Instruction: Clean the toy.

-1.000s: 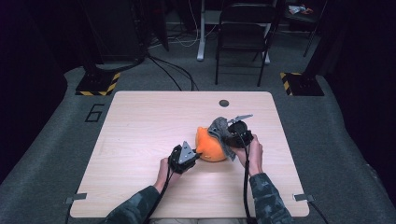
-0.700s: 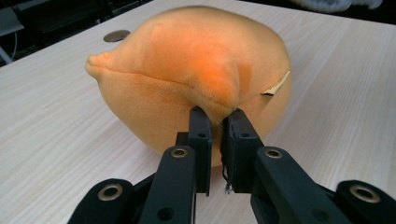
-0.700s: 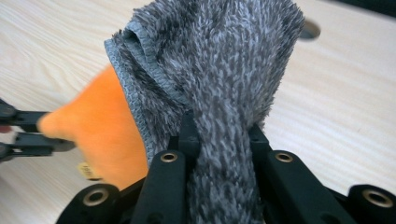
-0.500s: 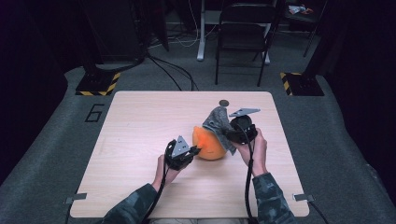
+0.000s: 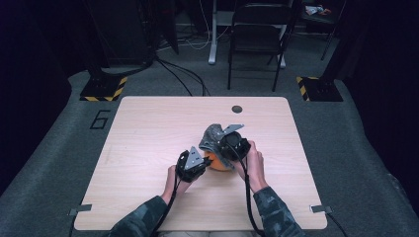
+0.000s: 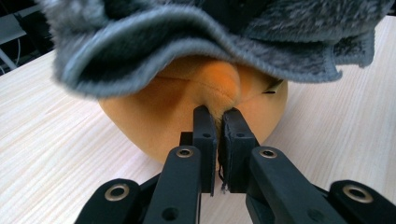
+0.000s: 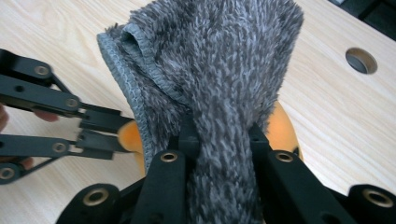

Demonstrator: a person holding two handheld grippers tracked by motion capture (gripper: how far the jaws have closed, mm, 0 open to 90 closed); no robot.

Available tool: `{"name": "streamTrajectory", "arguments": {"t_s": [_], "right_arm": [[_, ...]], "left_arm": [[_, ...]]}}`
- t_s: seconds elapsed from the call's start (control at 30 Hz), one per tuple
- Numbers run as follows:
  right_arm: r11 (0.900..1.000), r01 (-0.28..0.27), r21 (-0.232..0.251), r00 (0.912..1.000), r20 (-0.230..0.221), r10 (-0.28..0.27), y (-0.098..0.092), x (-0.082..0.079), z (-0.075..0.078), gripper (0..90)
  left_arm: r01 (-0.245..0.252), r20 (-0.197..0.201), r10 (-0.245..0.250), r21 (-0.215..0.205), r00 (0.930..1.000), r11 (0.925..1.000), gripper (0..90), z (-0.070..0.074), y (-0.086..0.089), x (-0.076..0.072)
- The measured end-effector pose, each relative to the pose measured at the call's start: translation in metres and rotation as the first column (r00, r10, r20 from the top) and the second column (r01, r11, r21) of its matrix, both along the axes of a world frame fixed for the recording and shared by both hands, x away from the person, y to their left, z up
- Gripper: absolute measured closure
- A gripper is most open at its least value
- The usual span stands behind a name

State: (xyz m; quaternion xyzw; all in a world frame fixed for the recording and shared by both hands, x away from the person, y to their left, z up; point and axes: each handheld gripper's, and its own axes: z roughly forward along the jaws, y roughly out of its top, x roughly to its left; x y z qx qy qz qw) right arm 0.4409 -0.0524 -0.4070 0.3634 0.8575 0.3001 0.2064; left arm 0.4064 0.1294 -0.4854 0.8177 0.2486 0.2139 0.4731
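Left gripper (image 6: 217, 122): jaws pinched together on a nub of the orange plush (image 6: 187, 116); they've just been closing on it, so it's pinned now.
Right gripper (image 7: 219, 135): clamped on a bunch of the grey fluffy cloth (image 7: 219, 60), draped over the plush.
What changed: a second ago the cloth sat around 2 o'clock of the plush, now it's pulled over and covers most of it.
Where stuff is: plush on the wooden table (image 5: 148, 128), dead centre, cable hole (image 5: 237, 109) at 12 o'clock.
Meaning: looks like a wipe or cover job, roughly midway I'd guess.
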Motion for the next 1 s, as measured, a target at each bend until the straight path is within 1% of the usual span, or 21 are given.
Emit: {"name": "streamTrajectory", "arguments": {"t_s": [0.03,0.1,0.13,0.2,0.27,0.33,0.4,0.43,0.47,0.5,0.53,0.57,0.63,0.67,0.7,0.73,0.8,0.83,0.9,0.93,1.0], "right_arm": [[1.000,0.024,-0.001,0.9996,-0.013,-0.024,-0.001,-0.001,0.000,75.6],[1.000,0.026,-0.010,0.9996,-0.010,-0.026,-0.003,0.000,0.000,75.6],[0.999,0.045,-0.010,0.9986,-0.027,-0.045,-0.011,0.003,-0.002,75.5],[0.998,0.063,0.014,0.9970,-0.045,-0.062,-0.018,0.007,-0.004,75.5],[0.995,0.095,0.025,0.9925,-0.080,-0.093,-0.025,0.011,-0.006,75.5],[0.993,0.115,0.032,0.9893,-0.094,-0.112,-0.033,0.016,-0.009,75.5],[0.989,0.147,0.014,0.9832,-0.112,-0.144,-0.040,0.019,-0.012,75.4],[0.989,0.147,0.014,0.9832,-0.112,-0.144,-0.040,0.019,-0.012,75.4],[0.985,0.170,0.013,0.9777,-0.126,-0.167,-0.050,0.024,-0.019,75.4],[0.985,0.170,0.013,0.9777,-0.126,-0.167,-0.050,0.024,-0.019,75.4],[0.978,0.202,0.043,0.9654,-0.176,-0.192,-0.060,0.030,-0.027,75.4],[0.976,0.210,0.049,0.9606,-0.196,-0.197,-0.063,0.031,-0.029,75.4],[0.973,0.224,0.050,0.9557,-0.207,-0.209,-0.067,0.034,-0.032,75.4],[0.971,0.237,0.043,0.9508,-0.216,-0.223,-0.070,0.035,-0.036,75.4],[0.966,0.257,0.025,0.9406,-0.236,-0.244,-0.077,0.038,-0.045,75.3],[0.966,0.257,0.025,0.9406,-0.236,-0.244,-0.077,0.038,-0.045,75.3],[0.962,0.274,0.001,0.9323,-0.245,-0.266,-0.081,0.041,-0.049,75.3],[0.958,0.287,0.026,0.9307,-0.244,-0.272,-0.085,0.041,-0.048,75.3],[0.957,0.288,0.035,0.9333,-0.234,-0.272,-0.086,0.040,-0.041,75.3],[0.959,0.282,0.042,0.9393,-0.216,-0.266,-0.085,0.038,-0.034,75.3],[0.966,0.250,0.068,0.9583,-0.159,-0.237,-0.077,0.032,-0.016,75.3]], "left_arm": [[0.001,0.001,-0.001,0.007,1.0000,1.0000,85.5,0.001,0.000,0.000],[0.002,0.002,-0.002,0.002,1.0000,1.0000,85.4,0.000,0.000,0.000],[0.000,0.000,0.000,-0.005,1.0000,1.0000,85.3,0.000,0.000,0.001],[0.000,-0.008,0.000,-0.010,1.0000,0.9999,85.2,0.000,0.002,0.002],[0.000,-0.013,0.000,-0.021,0.9999,0.9998,85.1,-0.001,0.002,0.002],[-0.001,-0.017,0.001,-0.025,0.9998,0.9997,85.0,-0.001,0.003,0.002],[0.000,-0.017,-0.001,-0.019,0.9999,0.9998,84.9,-0.001,0.004,0.002],[0.000,-0.017,-0.001,-0.019,0.9999,0.9998,84.8,-0.001,0.004,0.002],[0.002,-0.016,-0.003,-0.022,0.9999,0.9998,84.7,-0.001,0.004,0.002],[0.002,-0.016,-0.003,-0.022,0.9999,0.9998,84.7,-0.001,0.004,0.002],[0.002,-0.019,-0.003,-0.026,0.9998,0.9997,84.6,-0.002,0.004,0.003],[0.002,-0.019,-0.003,-0.026,0.9998,0.9997,84.6,-0.002,0.004,0.003],[0.005,-0.020,-0.006,-0.020,0.9998,0.9998,84.6,-0.002,0.004,0.003],[0.008,-0.019,-0.008,-0.018,0.9998,0.9998,84.6,-0.002,0.005,0.003],[0.007,-0.019,-0.008,-0.019,0.9998,0.9998,84.4,-0.002,0.005,0.003],[0.008,-0.018,-0.009,-0.017,0.9998,0.9998,84.4,-0.002,0.005,0.003],[0.003,-0.018,-0.004,-0.029,0.9998,0.9996,84.3,-0.002,0.005,0.003],[0.007,-0.019,-0.008,-0.034,0.9998,0.9994,84.1,-0.002,0.005,0.004],[0.008,-0.022,-0.009,-0.038,0.9997,0.9993,84.1,-0.002,0.006,0.005],[0.013,-0.017,-0.014,-0.030,0.9998,0.9995,84.1,-0.002,0.007,0.006],[0.015,-0.020,-0.016,-0.029,0.9997,0.9995,84.0,-0.002,0.008,0.005]]}}
